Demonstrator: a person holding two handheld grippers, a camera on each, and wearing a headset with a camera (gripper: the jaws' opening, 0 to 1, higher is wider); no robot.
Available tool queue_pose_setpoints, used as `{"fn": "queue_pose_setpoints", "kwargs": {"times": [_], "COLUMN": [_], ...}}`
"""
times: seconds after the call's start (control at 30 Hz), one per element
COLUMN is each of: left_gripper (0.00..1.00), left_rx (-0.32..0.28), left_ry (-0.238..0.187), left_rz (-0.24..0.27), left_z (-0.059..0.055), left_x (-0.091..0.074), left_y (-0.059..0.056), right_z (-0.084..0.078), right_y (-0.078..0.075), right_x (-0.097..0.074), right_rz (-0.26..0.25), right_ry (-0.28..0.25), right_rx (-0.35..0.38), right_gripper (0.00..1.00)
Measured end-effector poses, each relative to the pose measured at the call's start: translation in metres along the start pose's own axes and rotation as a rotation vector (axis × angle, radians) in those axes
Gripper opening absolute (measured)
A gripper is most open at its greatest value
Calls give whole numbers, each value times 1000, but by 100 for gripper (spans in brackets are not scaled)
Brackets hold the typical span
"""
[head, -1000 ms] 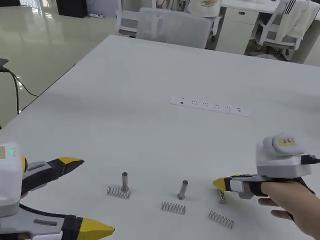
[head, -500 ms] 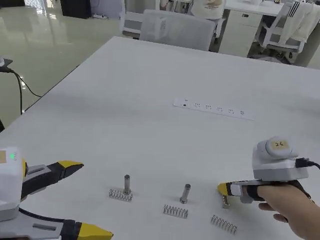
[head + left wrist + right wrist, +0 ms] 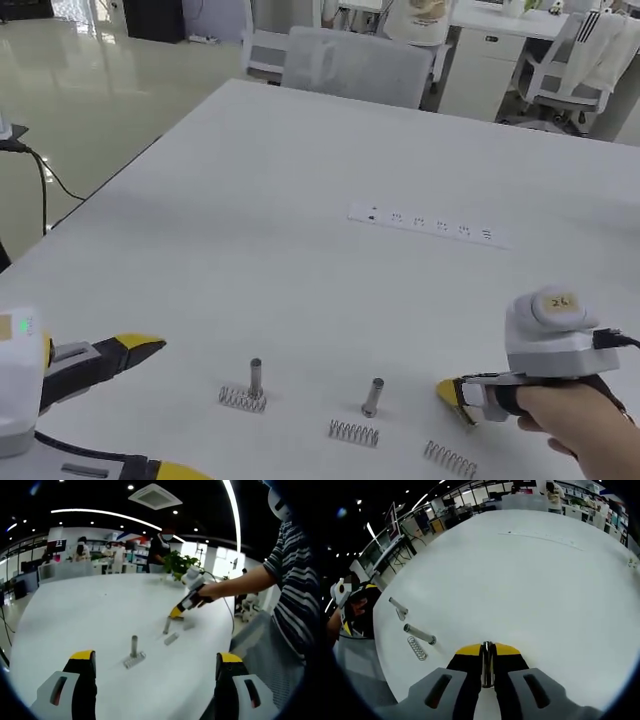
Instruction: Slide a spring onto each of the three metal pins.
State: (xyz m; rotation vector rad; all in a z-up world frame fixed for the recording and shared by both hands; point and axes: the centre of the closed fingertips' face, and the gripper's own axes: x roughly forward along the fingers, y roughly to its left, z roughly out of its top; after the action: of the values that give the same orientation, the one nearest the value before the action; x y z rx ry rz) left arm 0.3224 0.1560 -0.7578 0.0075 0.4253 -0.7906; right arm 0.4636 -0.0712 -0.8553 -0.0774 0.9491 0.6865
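Two metal pins stand upright on the white table: the left pin [image 3: 255,376] [image 3: 134,645] and the middle pin [image 3: 373,394] [image 3: 166,625]. A spring lies in front of each, the left spring [image 3: 241,400] [image 3: 134,660] and the middle spring [image 3: 353,432] [image 3: 171,638]. A third spring [image 3: 449,459] lies further right. My right gripper [image 3: 455,393] [image 3: 488,647] [image 3: 176,612] is shut on the third pin [image 3: 487,669], just right of the middle pin. At the lower left, my left gripper [image 3: 160,408] [image 3: 156,656] is open and holds nothing.
A white power strip [image 3: 430,225] lies across the middle of the table [image 3: 300,200]. Grey chairs [image 3: 350,65] stand past its far edge. A black cable [image 3: 40,170] hangs off the left side. People stand in the background of the left gripper view.
The head view has drifted slightly. The third pin's shaft showed below the right gripper's tips earlier and is now tucked behind them. The left gripper has sunk a little in the picture.
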Motion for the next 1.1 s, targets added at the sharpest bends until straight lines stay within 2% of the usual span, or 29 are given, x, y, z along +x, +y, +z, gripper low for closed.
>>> {"fn": "queue_pose_setpoints", "kwargs": {"times": [0.4,0.67,0.87,1.1], "left_gripper": [97,97,97,97], "left_rx": [3,7,6,9], "left_ry": [1,6,-5,-7], "left_rz": [-9,-15,-11,-13], "left_z": [0,-1,2,3], "left_x": [3,4,3,5], "left_y": [-3,-5,-4,-4], "right_z": [8,10,14,14], "right_y": [7,12,17,18], "right_x": [-23,-29,-34,-36], "right_rz": [15,23,25,14], "right_ry": [-88,-131,-166,-179], "right_rx": [-59,-74,-108,-141], "right_gripper": [5,5,5,5]}}
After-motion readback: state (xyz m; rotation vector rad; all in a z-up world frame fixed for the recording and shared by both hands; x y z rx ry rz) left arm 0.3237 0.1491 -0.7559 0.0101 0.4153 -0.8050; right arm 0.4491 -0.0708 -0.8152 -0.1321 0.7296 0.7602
